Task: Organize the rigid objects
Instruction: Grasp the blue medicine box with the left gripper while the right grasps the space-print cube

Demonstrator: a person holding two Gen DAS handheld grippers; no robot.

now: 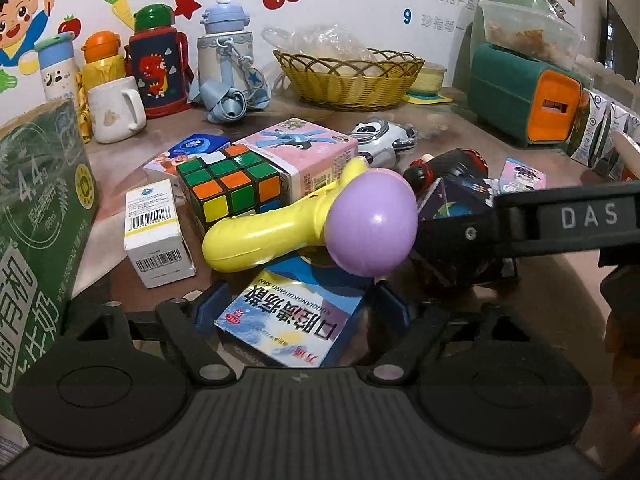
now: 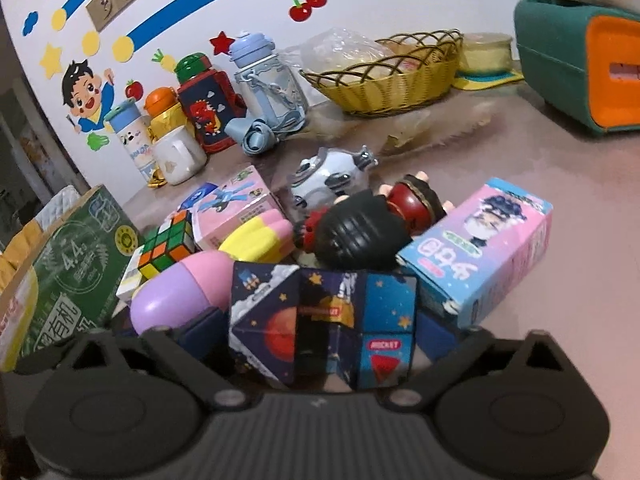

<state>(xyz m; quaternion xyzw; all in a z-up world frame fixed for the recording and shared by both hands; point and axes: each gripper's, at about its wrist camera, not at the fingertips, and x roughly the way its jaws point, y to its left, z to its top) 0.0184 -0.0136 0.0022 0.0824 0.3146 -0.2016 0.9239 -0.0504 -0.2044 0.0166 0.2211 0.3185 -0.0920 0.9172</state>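
Note:
My left gripper [image 1: 294,308] is shut on a blue medicine box [image 1: 294,316] with Chinese print, low over the table. In front of it lie a yellow toy with a purple ball end [image 1: 316,224], a Rubik's cube [image 1: 230,188] and a pink box [image 1: 308,148]. My right gripper [image 2: 320,336] is shut on a dark space-print folding cube [image 2: 320,320]; it also shows in the left wrist view [image 1: 452,216], with the right gripper's arm reaching in from the right. A black-haired figurine [image 2: 360,232] and a pink and blue figure box [image 2: 480,248] lie just beyond it.
A green milk carton case [image 1: 36,216] stands at the left. A small white box [image 1: 154,232] lies by the cube. Bottles and a white mug [image 1: 116,110] line the back wall beside a wicker basket [image 1: 352,76]. A green and orange container [image 1: 524,96] is at the right.

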